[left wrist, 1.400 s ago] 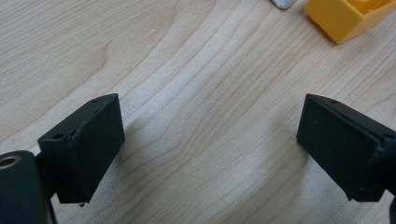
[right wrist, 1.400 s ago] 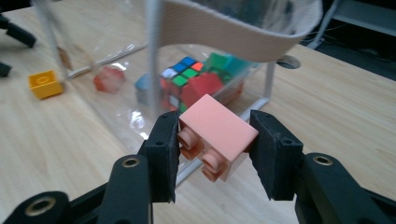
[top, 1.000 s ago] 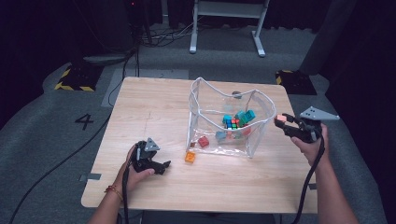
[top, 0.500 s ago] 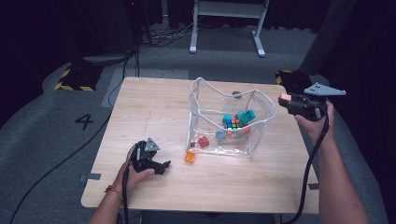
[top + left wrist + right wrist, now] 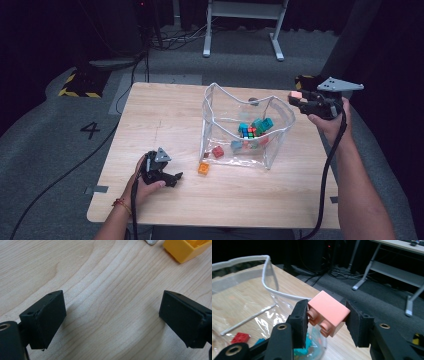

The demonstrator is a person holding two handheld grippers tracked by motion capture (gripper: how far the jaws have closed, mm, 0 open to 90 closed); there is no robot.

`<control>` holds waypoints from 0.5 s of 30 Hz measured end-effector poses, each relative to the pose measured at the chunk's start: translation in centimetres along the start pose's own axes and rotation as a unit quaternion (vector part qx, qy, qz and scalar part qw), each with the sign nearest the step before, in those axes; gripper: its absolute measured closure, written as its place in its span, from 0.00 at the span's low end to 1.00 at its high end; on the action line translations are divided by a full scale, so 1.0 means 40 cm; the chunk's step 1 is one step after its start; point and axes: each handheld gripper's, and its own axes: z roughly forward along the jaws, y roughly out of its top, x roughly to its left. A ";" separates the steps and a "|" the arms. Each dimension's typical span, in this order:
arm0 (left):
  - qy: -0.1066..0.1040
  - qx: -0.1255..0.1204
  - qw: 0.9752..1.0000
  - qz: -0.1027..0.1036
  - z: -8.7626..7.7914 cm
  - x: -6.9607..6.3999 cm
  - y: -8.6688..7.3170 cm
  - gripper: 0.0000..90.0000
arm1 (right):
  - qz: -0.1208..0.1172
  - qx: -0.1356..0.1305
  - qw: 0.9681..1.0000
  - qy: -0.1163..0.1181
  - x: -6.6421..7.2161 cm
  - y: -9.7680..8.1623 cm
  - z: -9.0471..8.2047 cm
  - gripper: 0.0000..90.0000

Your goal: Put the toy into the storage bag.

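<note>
My right gripper [image 5: 327, 317] is shut on a pink brick [image 5: 327, 310], studs facing me. In the high view this right gripper [image 5: 298, 97] is raised at the right rim of a clear bag [image 5: 246, 125], with the pink brick [image 5: 295, 95] at its tip. The bag holds several coloured bricks, among them a red brick [image 5: 218, 151]. My left gripper [image 5: 172, 179] rests on the table near its front left, jaws open over bare wood [image 5: 112, 315]. An orange brick [image 5: 203, 168] lies on the table just right of it and shows as a yellow-orange brick [image 5: 186, 248] at the top of the left gripper view.
The wooden table [image 5: 160, 115] has free room on its left half and along its front. Beyond the table, the dark floor holds cables and a white desk frame [image 5: 242, 30]. The bag's white rim [image 5: 265, 267] stands close to the right gripper's jaws.
My right hand has lifted the pink brick upward and slightly away, level with the bag's rim. The left gripper has stayed put.
</note>
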 end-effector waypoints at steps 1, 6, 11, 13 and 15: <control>0.000 0.000 1.000 0.000 0.000 0.000 0.000 0.08 | -0.005 -0.001 1.000 0.007 0.006 0.005 0.002 0.61; 0.000 0.001 1.000 -0.001 0.000 0.000 0.000 0.08 | -0.016 -0.005 0.999 0.048 0.028 0.021 0.016 0.61; 0.000 0.000 1.000 0.000 0.000 0.000 0.000 0.08 | -0.037 0.004 0.995 0.087 0.057 0.031 0.038 0.61; 0.000 0.000 1.000 0.000 0.000 0.000 0.000 0.08 | -0.047 0.016 0.994 0.098 0.069 0.034 0.050 0.61; 0.000 0.000 1.000 0.000 0.000 0.000 0.000 0.08 | -0.053 0.027 0.992 0.110 0.081 0.036 0.062 0.61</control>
